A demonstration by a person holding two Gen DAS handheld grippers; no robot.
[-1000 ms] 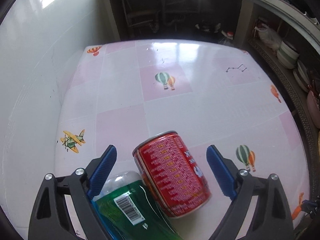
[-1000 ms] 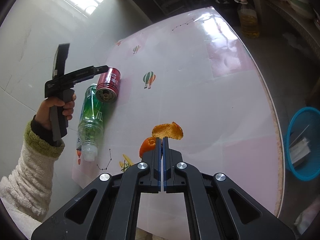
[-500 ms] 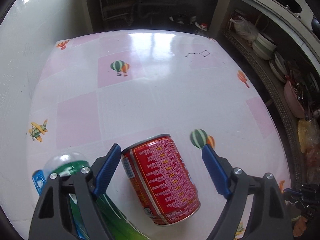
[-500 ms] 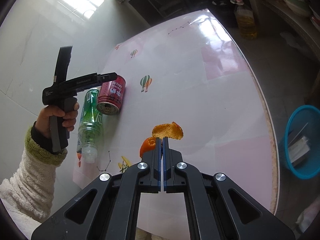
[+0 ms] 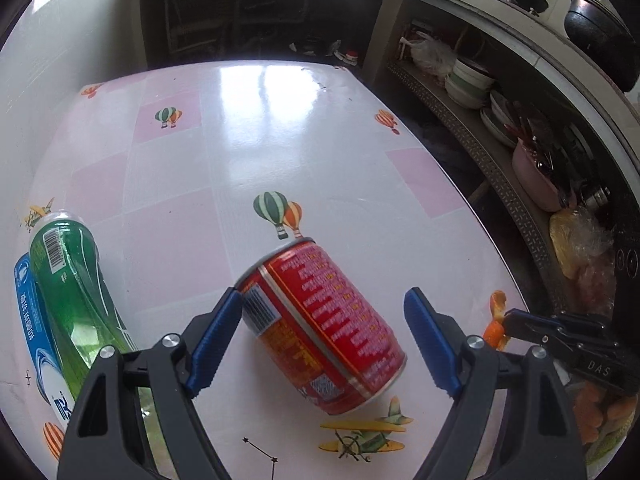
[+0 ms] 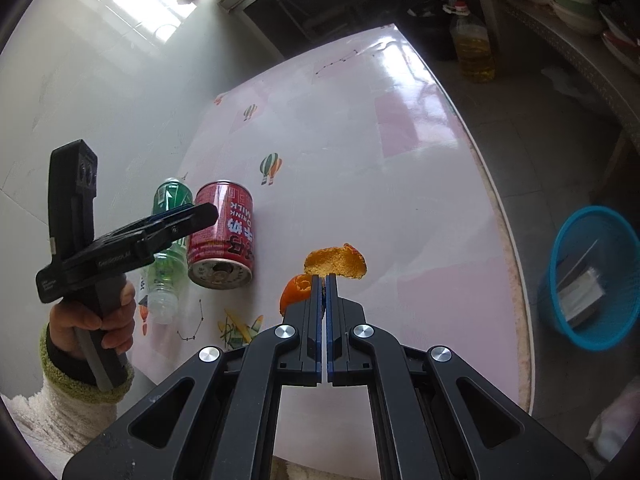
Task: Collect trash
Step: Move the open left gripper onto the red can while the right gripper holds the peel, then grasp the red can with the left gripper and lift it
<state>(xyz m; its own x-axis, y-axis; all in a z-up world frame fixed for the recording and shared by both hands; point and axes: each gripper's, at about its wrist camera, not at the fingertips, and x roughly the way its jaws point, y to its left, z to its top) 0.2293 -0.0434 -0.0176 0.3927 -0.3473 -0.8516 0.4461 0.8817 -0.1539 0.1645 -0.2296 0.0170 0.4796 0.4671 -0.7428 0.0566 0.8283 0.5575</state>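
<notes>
A red drink can (image 5: 320,328) lies on its side on the pink-and-white table (image 5: 280,140). My left gripper (image 5: 324,340) stands open around it. The left pad (image 5: 218,336) is close against the can and the right pad (image 5: 428,344) stands apart from it. A green plastic bottle (image 5: 76,280) lies to the left, outside the jaws. In the right wrist view, the can (image 6: 224,236) and bottle (image 6: 168,240) lie side by side under the left gripper (image 6: 200,214). My right gripper (image 6: 325,280) is shut on a piece of orange peel (image 6: 336,260) above the table.
A blue basket (image 6: 600,340) with some paper in it stands on the floor, right of the table's edge. Further back on the floor is an oil bottle (image 6: 474,48). Shelves with stacked bowls (image 5: 472,80) run along the right. A white wall borders the table on the left.
My left gripper has swung to the right, so the can now lies centred between its jaws and the bottle is off to the left. My right gripper has stayed put with the peel.
</notes>
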